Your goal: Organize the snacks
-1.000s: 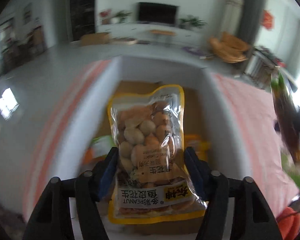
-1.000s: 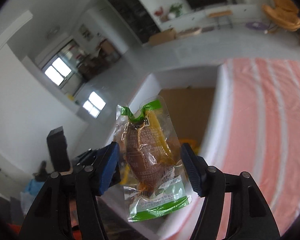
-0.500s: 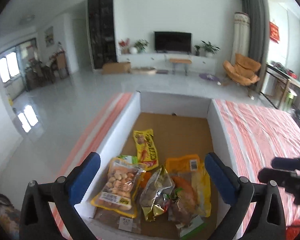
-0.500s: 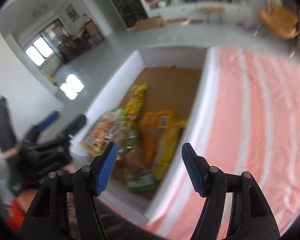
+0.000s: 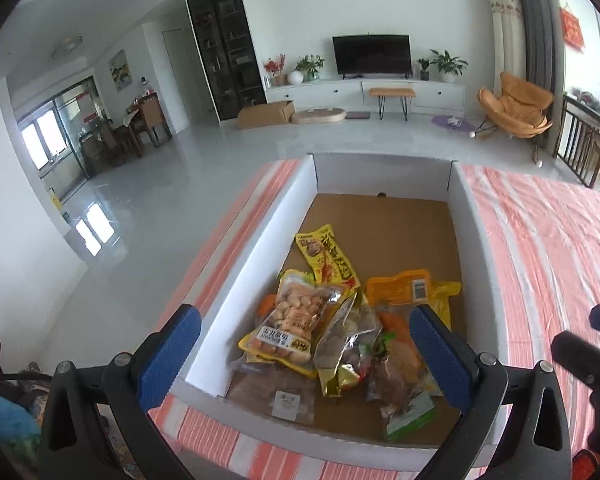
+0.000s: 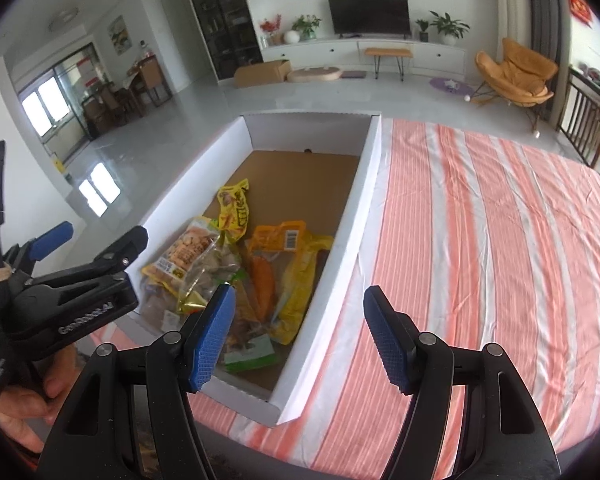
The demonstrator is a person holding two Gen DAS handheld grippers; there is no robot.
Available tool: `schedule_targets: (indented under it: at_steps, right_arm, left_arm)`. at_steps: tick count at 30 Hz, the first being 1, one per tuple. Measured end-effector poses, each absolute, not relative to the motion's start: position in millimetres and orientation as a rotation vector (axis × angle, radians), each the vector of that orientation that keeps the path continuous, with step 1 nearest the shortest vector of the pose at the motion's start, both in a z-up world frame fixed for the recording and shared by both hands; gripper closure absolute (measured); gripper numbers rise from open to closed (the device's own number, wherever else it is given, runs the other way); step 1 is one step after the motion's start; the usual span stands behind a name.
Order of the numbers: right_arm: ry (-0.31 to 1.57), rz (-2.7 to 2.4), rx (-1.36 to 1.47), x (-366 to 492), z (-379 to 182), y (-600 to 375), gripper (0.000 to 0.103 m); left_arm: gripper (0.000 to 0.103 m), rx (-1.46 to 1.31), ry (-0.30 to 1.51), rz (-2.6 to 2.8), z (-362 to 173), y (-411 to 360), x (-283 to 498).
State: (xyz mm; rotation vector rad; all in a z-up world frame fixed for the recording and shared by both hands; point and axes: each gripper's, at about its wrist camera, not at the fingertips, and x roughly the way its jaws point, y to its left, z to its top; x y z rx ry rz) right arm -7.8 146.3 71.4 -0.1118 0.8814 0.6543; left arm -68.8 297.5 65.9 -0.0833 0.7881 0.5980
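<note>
One white box with a brown cardboard floor sat on one orange-and-white striped cloth, and at its near end lay a heap of about six snack packets, among them one peanut bag, one yellow-and-red packet, one orange packet, one gold foil bag and one green-edged pouch. The left gripper hung above that heap with its fingers spread wide and released, having just opened, nothing between them. The right gripper hovered over the box's right wall, parted and empty.
</note>
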Motion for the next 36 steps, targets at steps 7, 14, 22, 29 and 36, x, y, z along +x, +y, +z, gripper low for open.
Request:
schedule_targets:
  at_steps: [7,14,22,29,36]
  right_arm:
    - [0.855,0.640,-0.120,-9.9,73.6,152.1,0.033]
    - [0.868,0.640,-0.145,-11.4,67.6,159.0,0.033]
    - [0.861,0.651,-0.167,-17.1,70.6,166.6,0.033]
    - [0.860,0.657,-0.187,-21.3,69.7,172.2,0.033]
    - [0.864,0.659,-0.195,-21.7,68.1,176.4,0.033]
  left_arm:
    - [0.000,-0.113,0.816,0.587,58.1,305.4,-67.3]
    - [0.000,-0.118,0.809,0.576,58.0,307.5,-67.7]
    - [0.000,-0.133,0.813,0.568,57.6,309.3,-68.1]
    - [0.000,-0.153,0.816,0.548,57.2,310.0,-70.5]
    - [0.000,-0.162,0.817,0.549,57.1,311.7,-72.9]
